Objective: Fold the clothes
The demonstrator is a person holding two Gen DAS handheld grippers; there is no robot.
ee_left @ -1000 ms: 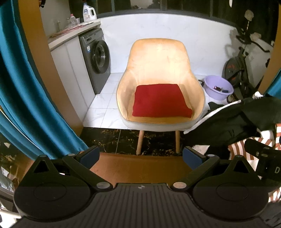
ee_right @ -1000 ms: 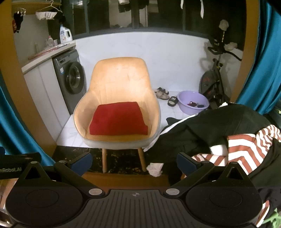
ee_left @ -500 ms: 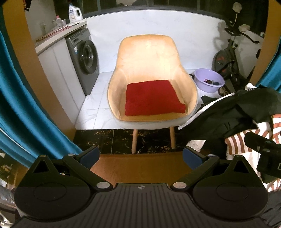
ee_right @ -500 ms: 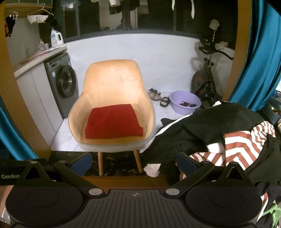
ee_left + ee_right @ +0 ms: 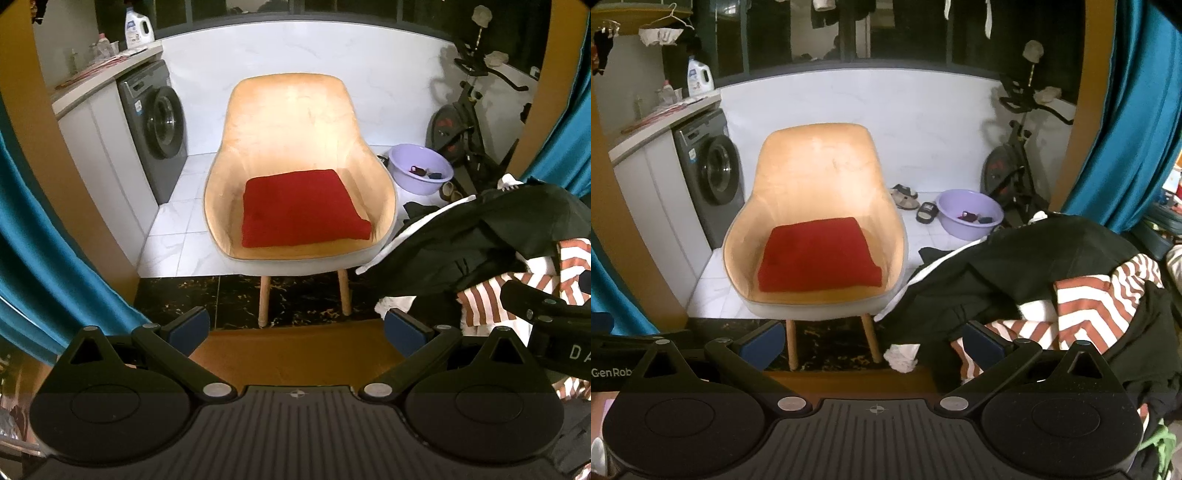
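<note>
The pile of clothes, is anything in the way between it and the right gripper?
Nothing visible blocks it. The right gripper is open and empty, and the pile of clothes lies just ahead to its right, with the striped shirt right beyond one of its fingers.

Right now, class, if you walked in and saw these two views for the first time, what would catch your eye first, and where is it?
The red folded cloth stands out first, lying flat on the seat of the tan chair at the centre of both views. Next comes the heap to the right: a black garment draped over a red-and-white striped garment. Both the left gripper and the right gripper are open and empty, short of the clothes.
</note>
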